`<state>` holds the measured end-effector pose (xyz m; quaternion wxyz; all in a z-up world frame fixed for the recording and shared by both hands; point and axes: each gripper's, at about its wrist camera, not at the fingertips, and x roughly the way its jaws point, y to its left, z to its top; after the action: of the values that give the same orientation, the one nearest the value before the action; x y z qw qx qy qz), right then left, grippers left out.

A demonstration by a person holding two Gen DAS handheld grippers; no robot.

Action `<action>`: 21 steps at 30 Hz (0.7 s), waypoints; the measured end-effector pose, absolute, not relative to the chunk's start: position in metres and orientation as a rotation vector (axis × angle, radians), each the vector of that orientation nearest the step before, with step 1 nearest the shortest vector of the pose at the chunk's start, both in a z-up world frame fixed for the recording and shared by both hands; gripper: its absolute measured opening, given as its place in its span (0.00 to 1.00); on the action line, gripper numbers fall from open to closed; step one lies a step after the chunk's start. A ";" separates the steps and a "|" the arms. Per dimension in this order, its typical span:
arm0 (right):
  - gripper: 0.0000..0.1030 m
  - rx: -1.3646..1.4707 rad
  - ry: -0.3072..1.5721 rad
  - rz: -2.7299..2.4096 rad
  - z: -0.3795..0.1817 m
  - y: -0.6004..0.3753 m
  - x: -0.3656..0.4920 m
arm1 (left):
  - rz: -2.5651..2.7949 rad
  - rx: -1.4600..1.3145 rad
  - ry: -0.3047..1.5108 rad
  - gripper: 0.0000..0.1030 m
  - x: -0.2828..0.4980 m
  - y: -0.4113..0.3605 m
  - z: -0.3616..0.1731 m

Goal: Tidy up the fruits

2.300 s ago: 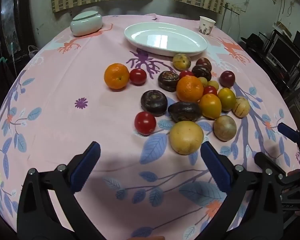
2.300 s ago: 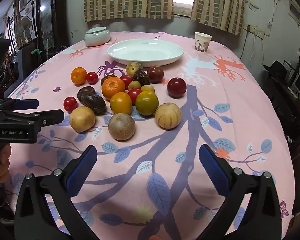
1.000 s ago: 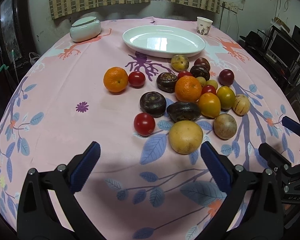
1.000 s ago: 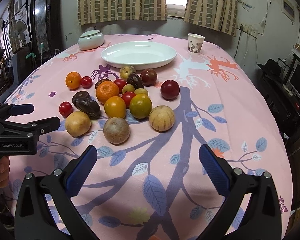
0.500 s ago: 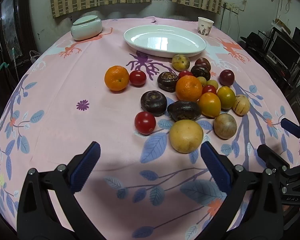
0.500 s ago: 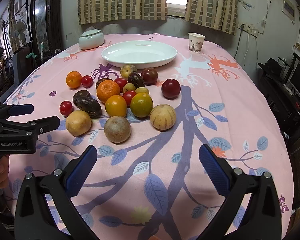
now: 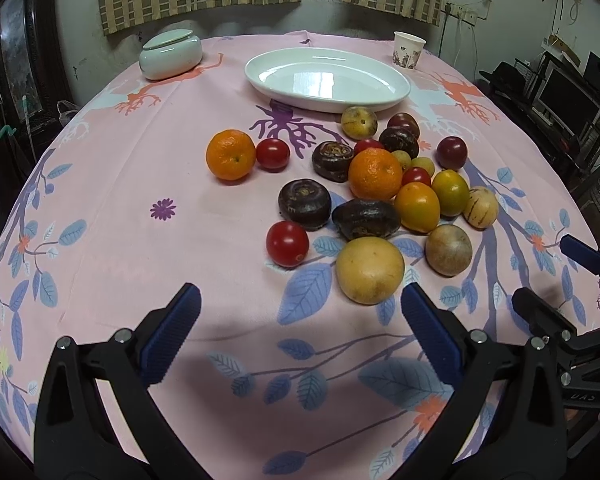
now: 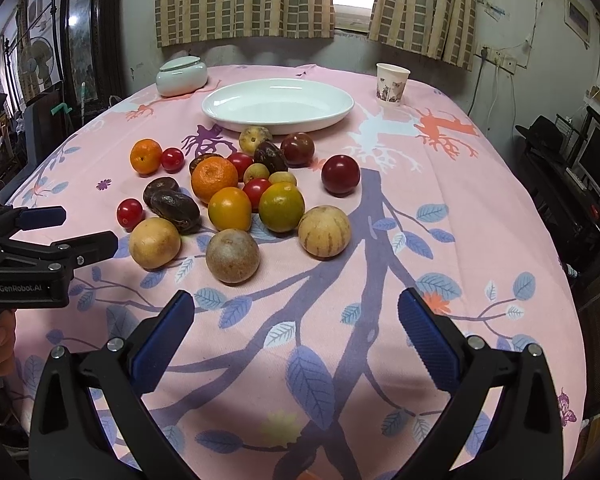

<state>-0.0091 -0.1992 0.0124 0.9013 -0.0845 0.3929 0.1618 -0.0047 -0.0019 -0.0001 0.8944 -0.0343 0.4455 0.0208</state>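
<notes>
Several fruits lie in a loose cluster on the pink tablecloth: oranges [image 7: 375, 174] [image 8: 214, 179], red tomatoes [image 7: 287, 243] [image 8: 130, 213], dark purple fruits [image 7: 304, 203], a yellow round fruit [image 7: 369, 270] [image 8: 154, 243], a brown one [image 8: 232, 255] and a striped one [image 8: 324, 231]. An empty white oval plate [image 7: 326, 79] [image 8: 278, 105] stands behind them. My left gripper [image 7: 300, 320] is open and empty, just short of the yellow fruit. My right gripper [image 8: 294, 322] is open and empty, just short of the brown fruit.
A lidded pale green jar [image 7: 170, 53] [image 8: 182, 73] stands back left, a paper cup [image 7: 408, 50] [image 8: 392, 82] back right. The round table's edges fall away on both sides. Dark furniture and monitors [image 8: 596, 160] stand to the right.
Both grippers shifted only slightly; the view wobbled a little. Nothing was grasped and no fruit moved.
</notes>
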 end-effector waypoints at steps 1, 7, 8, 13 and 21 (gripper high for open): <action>0.99 -0.174 0.813 0.335 0.012 -0.199 -0.009 | 0.042 -0.071 0.925 0.98 -0.005 -0.002 0.000; 0.99 -0.174 0.813 0.335 0.012 -0.200 -0.009 | 0.042 -0.072 0.926 0.98 -0.004 -0.003 -0.001; 0.99 -0.175 0.813 0.335 0.012 -0.199 -0.009 | 0.042 -0.072 0.926 0.98 -0.004 -0.003 -0.001; 0.99 -0.174 0.813 0.335 0.011 -0.200 -0.009 | 0.041 -0.070 0.929 0.98 -0.004 -0.003 -0.001; 0.99 -0.173 0.819 0.333 0.008 -0.201 -0.009 | 0.039 -0.067 0.932 0.98 -0.004 -0.004 -0.003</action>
<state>-0.0088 -0.2010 0.0079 0.9002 -0.0835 0.3959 0.1609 -0.0035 -0.0041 -0.0029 0.8926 -0.0324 0.4492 0.0189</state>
